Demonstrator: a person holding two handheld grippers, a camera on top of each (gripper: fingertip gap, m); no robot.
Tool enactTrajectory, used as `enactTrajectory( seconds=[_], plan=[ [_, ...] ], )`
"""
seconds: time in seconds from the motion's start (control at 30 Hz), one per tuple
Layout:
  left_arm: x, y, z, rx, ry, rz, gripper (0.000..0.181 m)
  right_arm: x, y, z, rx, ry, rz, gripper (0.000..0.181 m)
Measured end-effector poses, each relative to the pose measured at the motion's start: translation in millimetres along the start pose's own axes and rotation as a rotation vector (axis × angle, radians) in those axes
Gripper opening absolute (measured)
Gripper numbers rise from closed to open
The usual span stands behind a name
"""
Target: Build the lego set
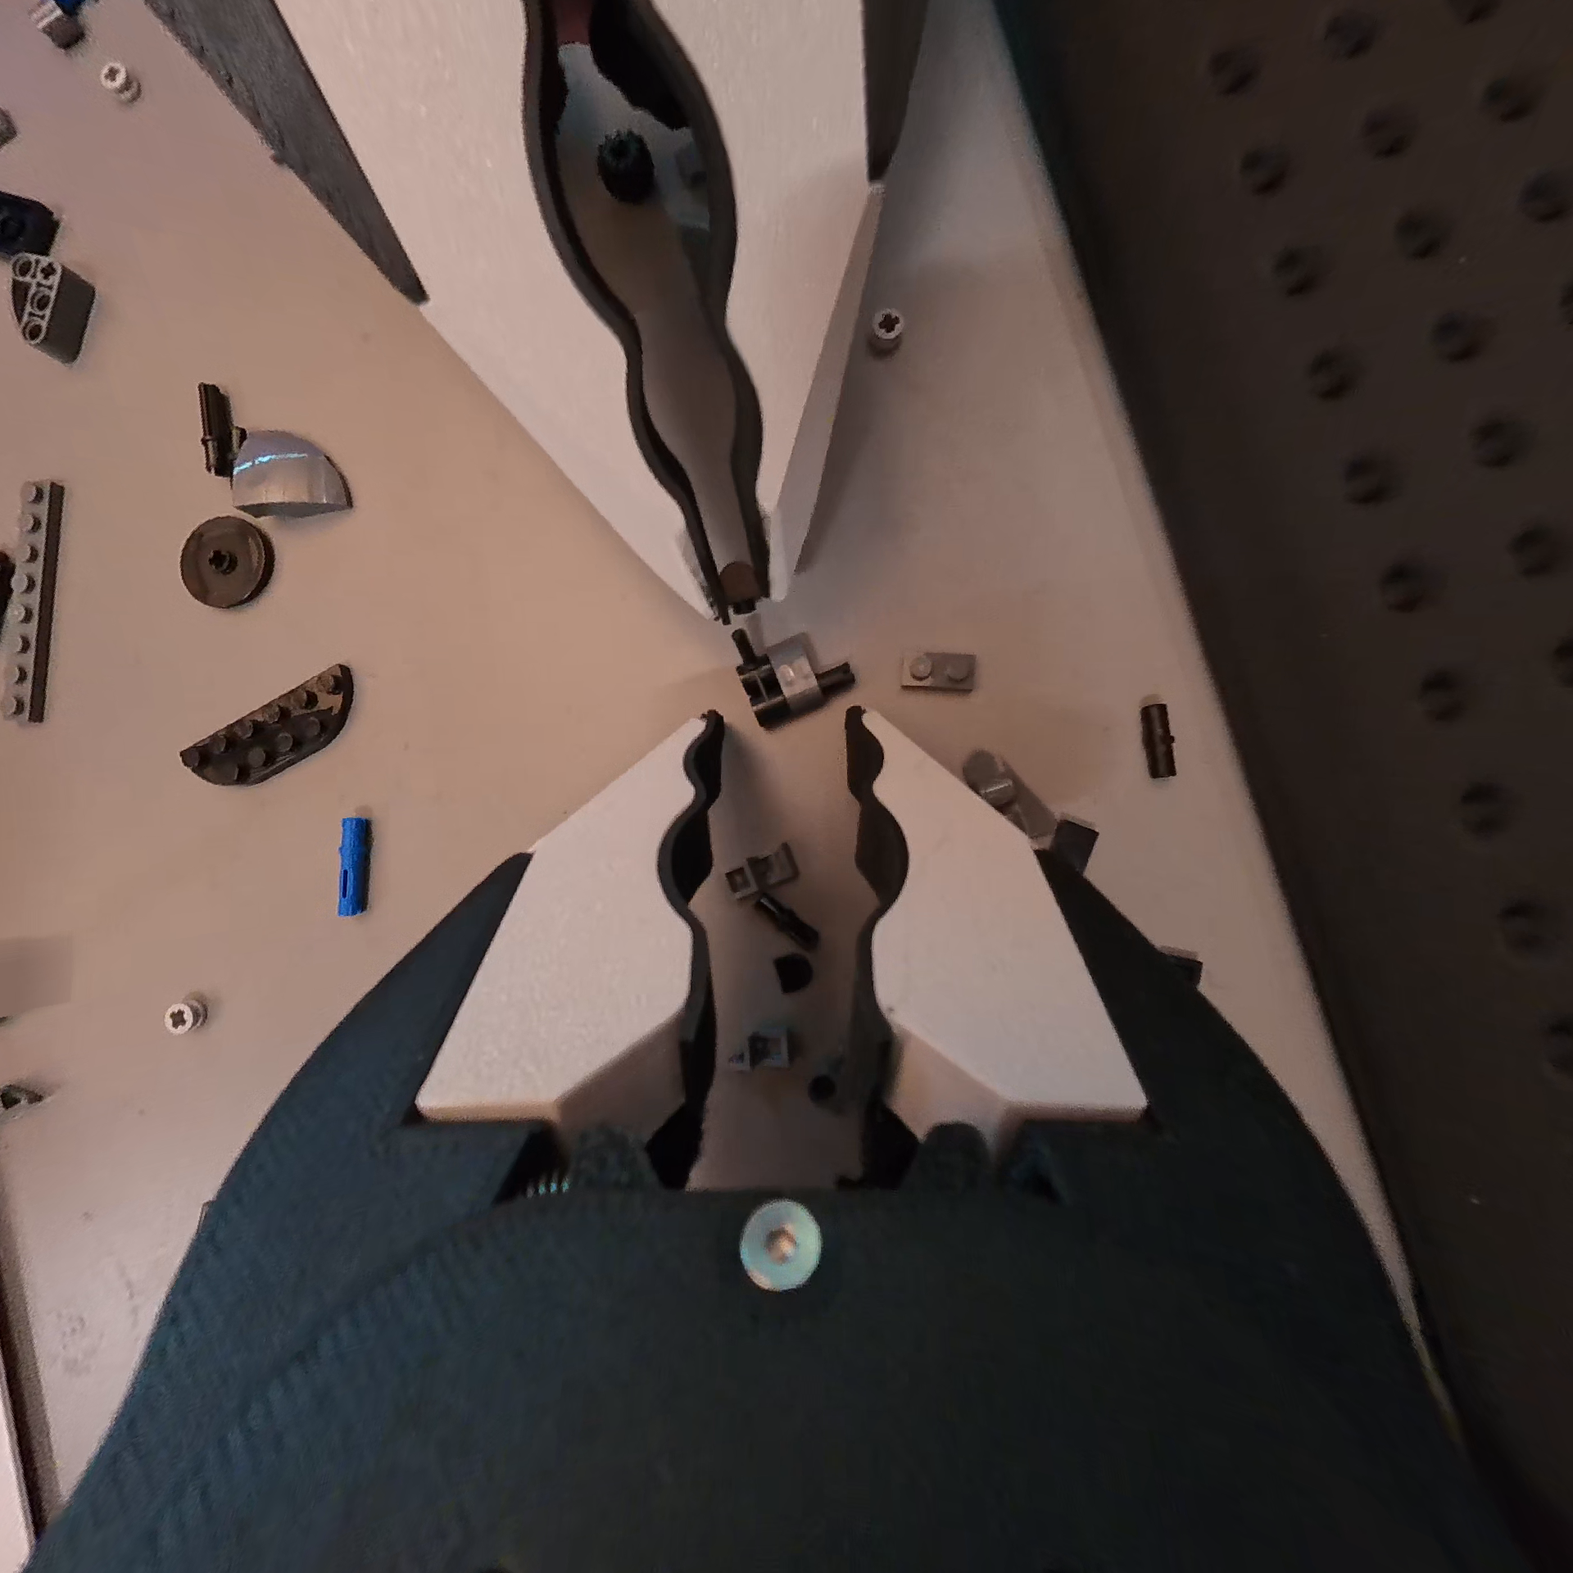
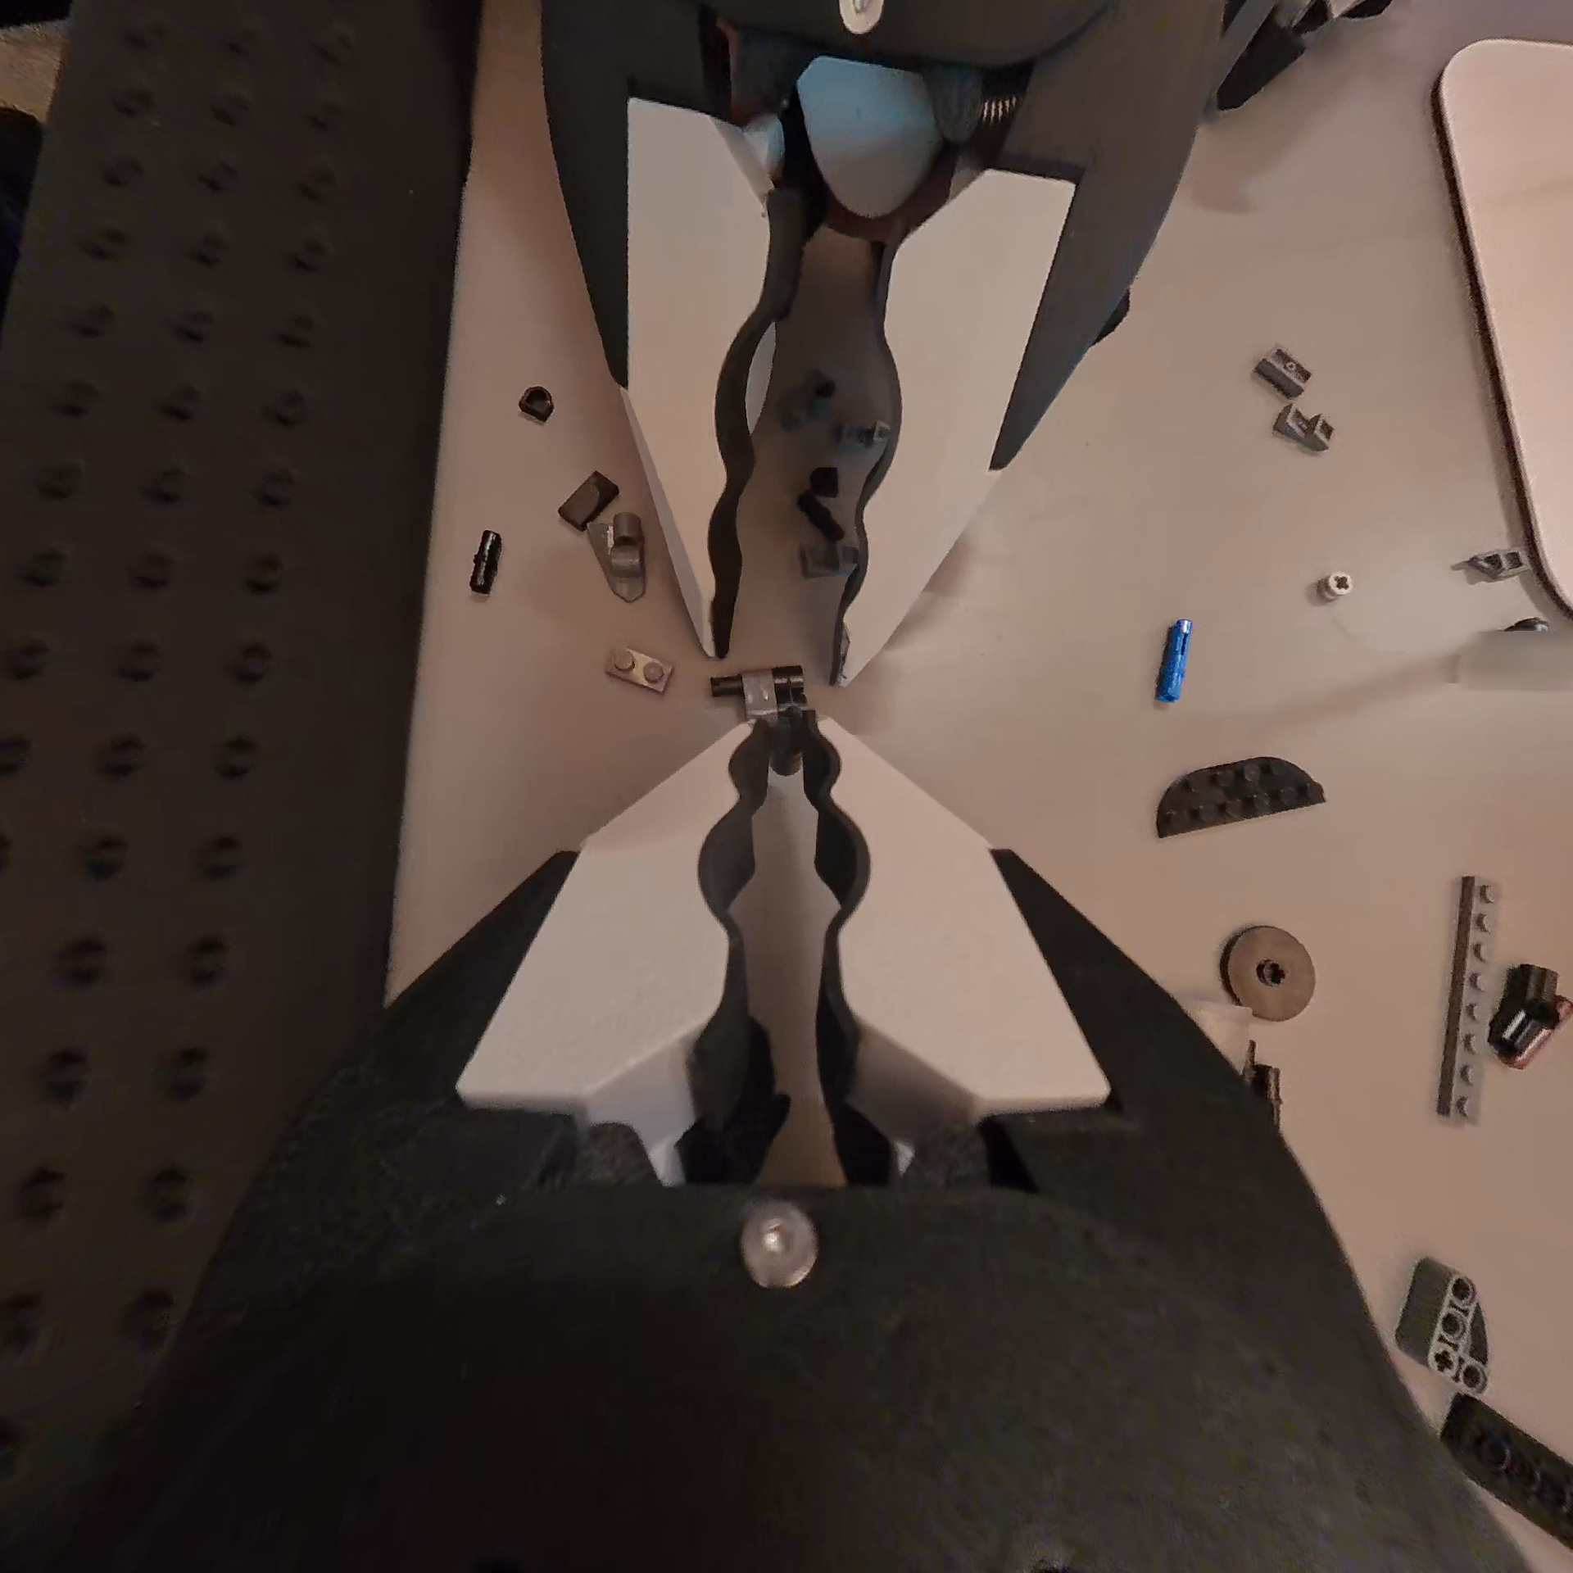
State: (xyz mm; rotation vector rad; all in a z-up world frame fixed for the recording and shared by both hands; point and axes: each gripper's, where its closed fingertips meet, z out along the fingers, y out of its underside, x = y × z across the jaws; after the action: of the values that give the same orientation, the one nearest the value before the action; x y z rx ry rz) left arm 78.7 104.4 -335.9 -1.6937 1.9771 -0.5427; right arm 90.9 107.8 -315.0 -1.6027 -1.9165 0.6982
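Observation:
A small assembly (image 1: pixel 792 681), a grey connector with black pins, lies on the white table (image 1: pixel 511 596). My left gripper (image 1: pixel 783 719) is open and empty, its tips just short of the assembly on either side. My right gripper (image 1: pixel 739 600) comes in from the opposite side, shut on a short black pin. In the right wrist view my right gripper (image 2: pixel 783 742) pinches that pin (image 2: pixel 783 753), whose end meets the assembly (image 2: pixel 766 685). I cannot tell if they are joined. The open left gripper (image 2: pixel 781 662) faces it from above.
A black studded baseplate (image 1: pixel 1362 511) borders the table, also in the right wrist view (image 2: pixel 170 596). Loose pieces lie around: a blue pin (image 2: pixel 1175 660), a black half-round plate (image 2: pixel 1238 796), a dark disc (image 2: pixel 1268 970), a long grey plate (image 2: pixel 1468 996), a small grey plate (image 2: pixel 640 668). The tips of both grippers are at nearly the same place. It is some 11 cm from my left tips to the black half-round plate (image 2: pixel 1238 796). It turns up in the left wrist view (image 1: pixel 268 728) as well.

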Motion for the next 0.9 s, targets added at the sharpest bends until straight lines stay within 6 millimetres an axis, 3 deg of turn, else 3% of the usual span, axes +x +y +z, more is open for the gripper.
enactTrajectory(
  seconds=[0.9],
  plan=[
    [2.3,-7.9,5.2,0.008,-0.015,0.011,0.022,3.3,3.4,6.0,-0.03,0.0,-0.004,0.004]
  ],
)
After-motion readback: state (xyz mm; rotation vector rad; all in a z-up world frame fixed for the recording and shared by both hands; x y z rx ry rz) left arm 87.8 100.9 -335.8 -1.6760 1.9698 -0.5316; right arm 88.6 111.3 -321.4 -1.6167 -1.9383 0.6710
